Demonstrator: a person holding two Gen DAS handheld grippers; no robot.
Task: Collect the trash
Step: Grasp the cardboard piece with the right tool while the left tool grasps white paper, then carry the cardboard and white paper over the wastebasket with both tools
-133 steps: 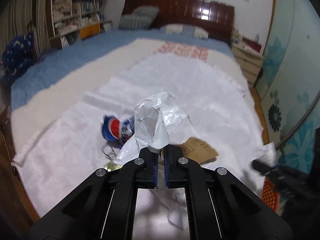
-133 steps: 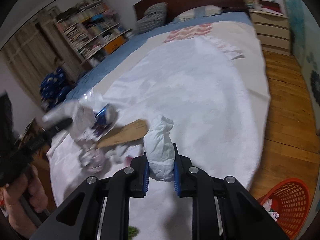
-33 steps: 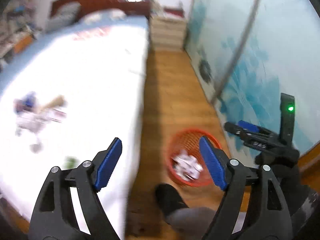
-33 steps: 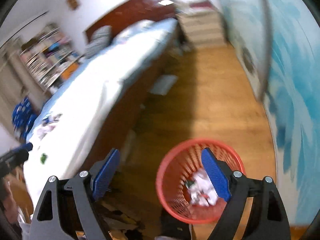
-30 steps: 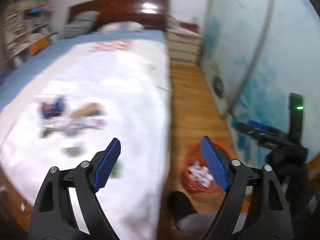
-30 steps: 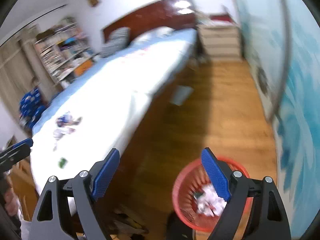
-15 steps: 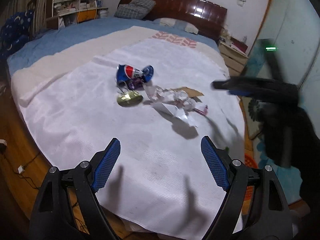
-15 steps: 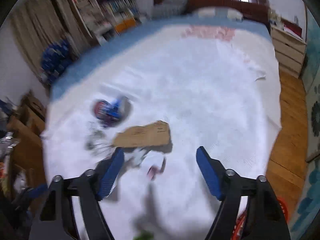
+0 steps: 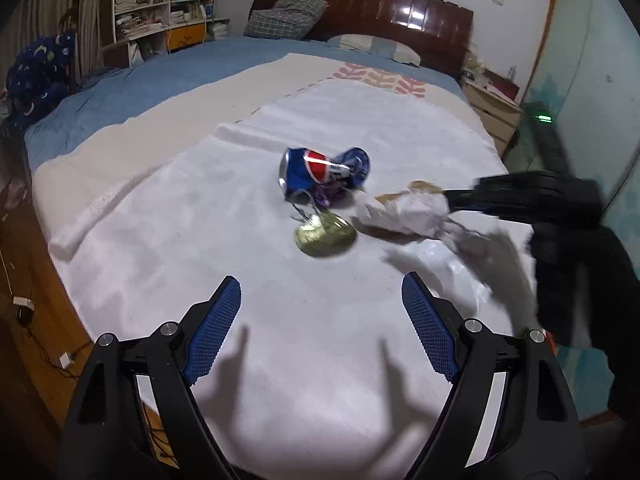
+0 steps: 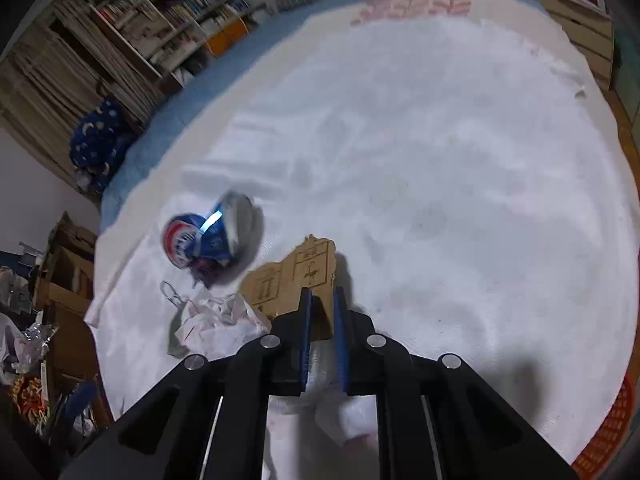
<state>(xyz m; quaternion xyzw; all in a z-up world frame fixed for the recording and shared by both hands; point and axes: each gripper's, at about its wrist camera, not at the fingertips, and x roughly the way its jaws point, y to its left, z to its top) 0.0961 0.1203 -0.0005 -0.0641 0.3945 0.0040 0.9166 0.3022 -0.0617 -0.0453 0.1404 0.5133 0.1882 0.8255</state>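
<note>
The left gripper stands wide with nothing between its blue pads, over bare white blanket. Just ahead of it lies a flattened gold-green wrapper; beyond that a crushed blue cola can lies on its side, a purple scrap touching its near edge.

To the right of the can, the right gripper has just been closing; its jaws are now narrow, pinched on clear crinkled plastic, with the near edge of a torn piece of cardboard between the tips. From the left wrist this gripper is a blurred dark bar whose tip meets crumpled white paper.

Only the right wrist view shows the cardboard's printed face and, at its lower right edge, the rim of an orange-red basket past the blanket; what is in it cannot be seen. Only the left wrist view shows the wrapper, the dark headboard and pillows beyond.
</note>
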